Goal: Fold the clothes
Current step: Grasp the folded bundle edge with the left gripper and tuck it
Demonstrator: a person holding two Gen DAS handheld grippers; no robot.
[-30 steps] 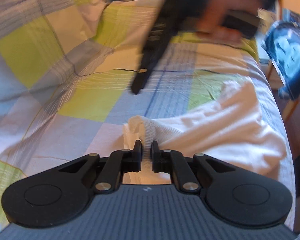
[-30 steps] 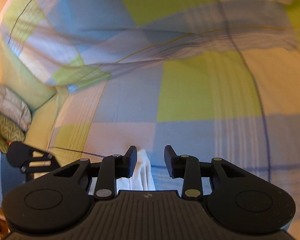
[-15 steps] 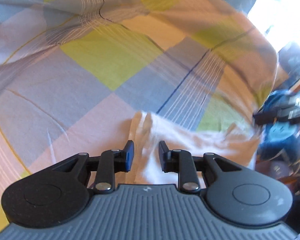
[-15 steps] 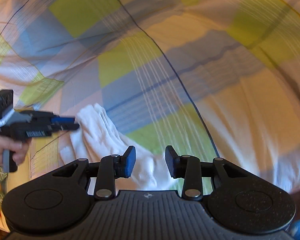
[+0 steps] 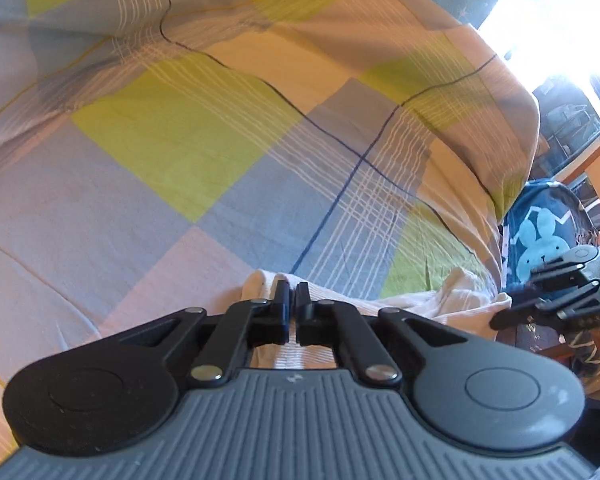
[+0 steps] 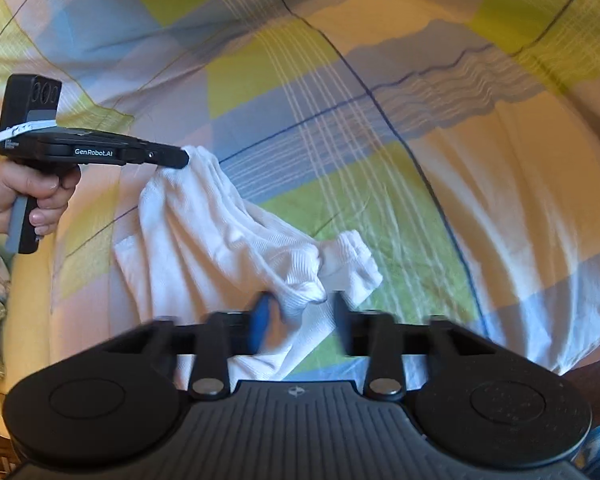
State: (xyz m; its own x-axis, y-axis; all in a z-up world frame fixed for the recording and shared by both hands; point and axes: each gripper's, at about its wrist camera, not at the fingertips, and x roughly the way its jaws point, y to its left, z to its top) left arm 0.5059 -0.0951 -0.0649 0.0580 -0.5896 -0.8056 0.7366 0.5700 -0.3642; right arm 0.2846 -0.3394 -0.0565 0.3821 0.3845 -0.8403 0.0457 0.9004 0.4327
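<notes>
White garment [image 6: 220, 236]: ribbed white cloth, rumpled, lying on the checked bedspread [image 6: 480, 200] near its front edge; one end lifted at the left, the other bunched into a small knot of folds just ahead of the right tool; in the left wrist view it shows as a pale strip [image 5: 440, 300] running rightward from the closed fingers.

Left gripper [image 5: 291, 300]: black two-finger tool; jaws drawn almost together, clenched on an edge of the white garment, cloth visible between and under the fingertips; seen from the right wrist camera as a black body [image 6: 182, 157] marked "GenRobot.AI", its tip touching the upper corner of the garment; held by a hand [image 6: 24, 196] wrapped round the grip.

Right gripper [image 6: 300, 308]: jaws spread wide, released, blurred in its own view; the bunched folds of the garment lie between the two fingers, not pinched; in the left wrist view it appears at the far right edge [image 5: 500, 322], just beside the garment's end.

Bedspread: squares of yellow-green, blue, grey and cream with thin dark and white lines; creased.

Blue cloth with a pale rabbit figure [image 5: 540, 248]: beyond the bed's edge, right side of the left wrist view.
</notes>
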